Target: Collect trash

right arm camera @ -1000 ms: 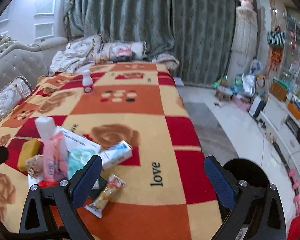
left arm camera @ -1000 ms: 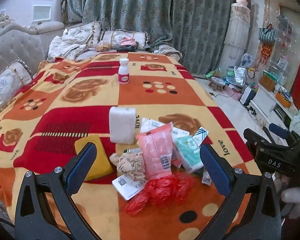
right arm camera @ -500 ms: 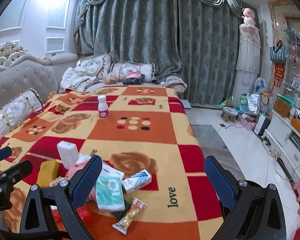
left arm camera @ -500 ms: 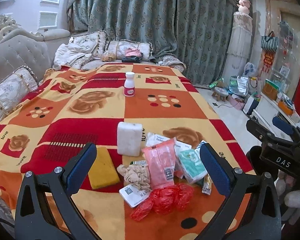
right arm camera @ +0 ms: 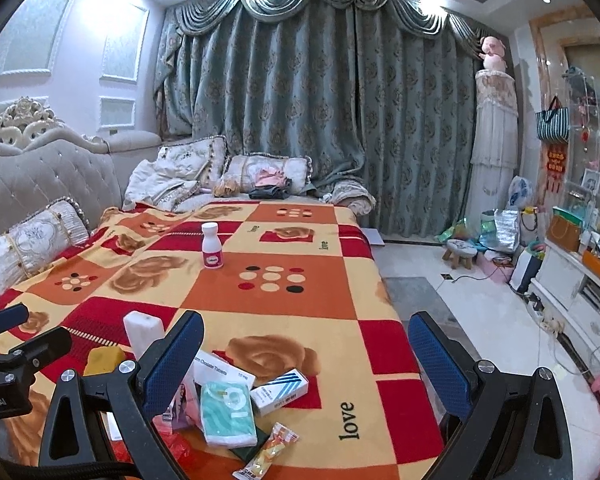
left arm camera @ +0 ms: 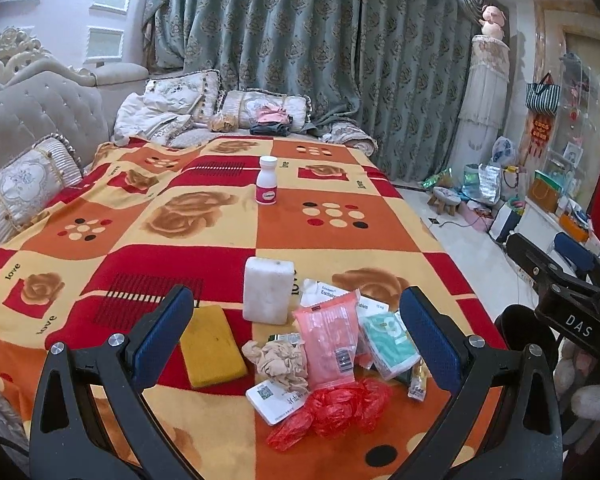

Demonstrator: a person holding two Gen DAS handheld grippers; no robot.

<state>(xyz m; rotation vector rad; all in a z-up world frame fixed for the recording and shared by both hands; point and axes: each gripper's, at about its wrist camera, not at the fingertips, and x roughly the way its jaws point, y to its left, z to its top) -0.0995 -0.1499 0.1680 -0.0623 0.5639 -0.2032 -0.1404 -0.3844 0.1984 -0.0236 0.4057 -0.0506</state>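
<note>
— Both cameras sit higher and further back than a second ago; the heap looks smaller and more of the curtain and ceiling shows. Anything picked up?

— Nothing. The left gripper (left arm camera: 296, 332) has its blue pads spread wide with nothing between them, and the right gripper (right arm camera: 306, 356) is just as wide and empty.

— Where is the trash?

— On the near end of the blanket (left arm camera: 340, 240). Closest to the left tool lies a crumpled red plastic bag (left arm camera: 332, 408), touching a white card with a code on it (left arm camera: 276, 398). Just behind sit a wad of beige tissue (left arm camera: 282, 360), a pink packet (left arm camera: 332, 344) and a teal packet (left arm camera: 390, 346), overlapping one another. A yellow sponge (left arm camera: 212, 346) lies flat to the left, and a white block (left arm camera: 268, 290) stands upright behind the wad.

— And from the right side?

— The same heap falls low and to the left, partly behind that tool's left finger. A blue-striped box (right arm camera: 280, 390) and a small snack wrapper (right arm camera: 268, 450) lie at the heap's right edge, nearest that tool.

— So which hand goes first?

— My guess is the left: the heap lies straight ahead of it, between its fingers, with the red bag nearest. The pink packet's long side runs away from the camera, so the fingers would close across its width.

— Further off?

— A white bottle (left arm camera: 267, 186) stands alone, well apart up the blanket, then pillows (left arm camera: 260, 104) and curtains (left arm camera: 300, 40).
</note>
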